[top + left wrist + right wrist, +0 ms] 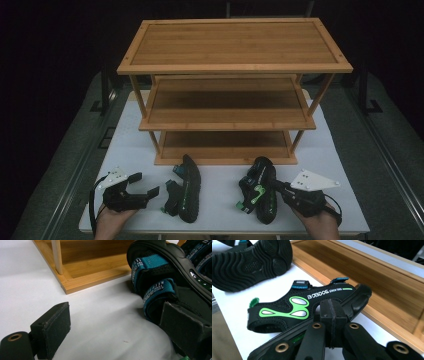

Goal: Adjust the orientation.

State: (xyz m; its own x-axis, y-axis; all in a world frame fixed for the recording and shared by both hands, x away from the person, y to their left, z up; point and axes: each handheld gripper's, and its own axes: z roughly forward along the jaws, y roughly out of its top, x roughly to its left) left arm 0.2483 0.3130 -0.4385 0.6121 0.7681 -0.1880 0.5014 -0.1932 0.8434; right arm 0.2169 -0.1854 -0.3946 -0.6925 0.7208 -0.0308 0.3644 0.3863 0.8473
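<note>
Item 1 — bamboo shoe rack [235, 67], three tiers, stood at the far middle of the white table [135, 150]. All three shelves were bare.

Item 2 — right sandal [261, 192], black with green markings and teal straps, lay on the table just in front of the rack's bottom tier. The right gripper [272, 185] was clenched at its edge; in the right gripper view the pads [332, 315] met tight against each other at the sandal's [304, 307] rim, though whether any material was pinched between them could not be told.

Item 3 — left sandal [187, 192], same pattern, lay on its side near the middle of the table, sole toward the other shoe. The left gripper [145, 185] stood released beside it — one pad [56, 325] over bare table, the other [185, 327] close against the strapped upper [157, 287], no squeeze applied.

Status: judged to be an early stage of shelving the pair. Nothing had been placed; neither sandal was lifted. Remaining: secure each shoe, carry it to a shelf, set it down.
</note>
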